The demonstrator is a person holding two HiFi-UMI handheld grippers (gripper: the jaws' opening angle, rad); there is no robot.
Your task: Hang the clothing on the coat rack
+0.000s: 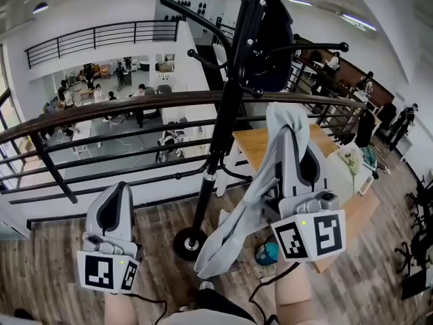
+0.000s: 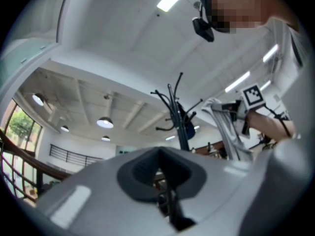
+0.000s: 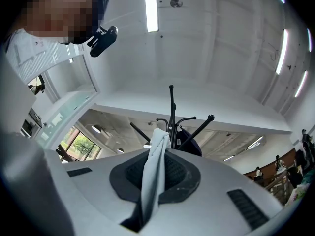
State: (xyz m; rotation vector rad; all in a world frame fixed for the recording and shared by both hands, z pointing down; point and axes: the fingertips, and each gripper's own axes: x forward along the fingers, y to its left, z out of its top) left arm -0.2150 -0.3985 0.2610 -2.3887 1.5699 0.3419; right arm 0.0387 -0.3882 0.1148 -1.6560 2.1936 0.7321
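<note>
A black coat rack [image 1: 226, 100] stands just ahead, its round base [image 1: 190, 244] on the wood floor. A dark garment [image 1: 272, 42] hangs from its upper hooks. My right gripper [image 1: 289, 133] is shut on a light grey garment [image 1: 233, 229], which drapes over the jaws and trails down toward the floor. In the right gripper view the grey garment [image 3: 153, 171] runs up between the jaws, with the coat rack [image 3: 172, 109] and dark garment [image 3: 190, 142] beyond. My left gripper [image 1: 120, 188] is lower at left, shut and holding nothing; its view shows the coat rack [image 2: 176, 113] and the grey garment [image 2: 229, 132].
A dark wooden handrail with black bars [image 1: 101, 110] runs behind the rack, with a lower hall and people beyond it. A wooden table [image 1: 260, 144] stands right of the rack. A teal object [image 1: 267, 252] lies on the floor by the base.
</note>
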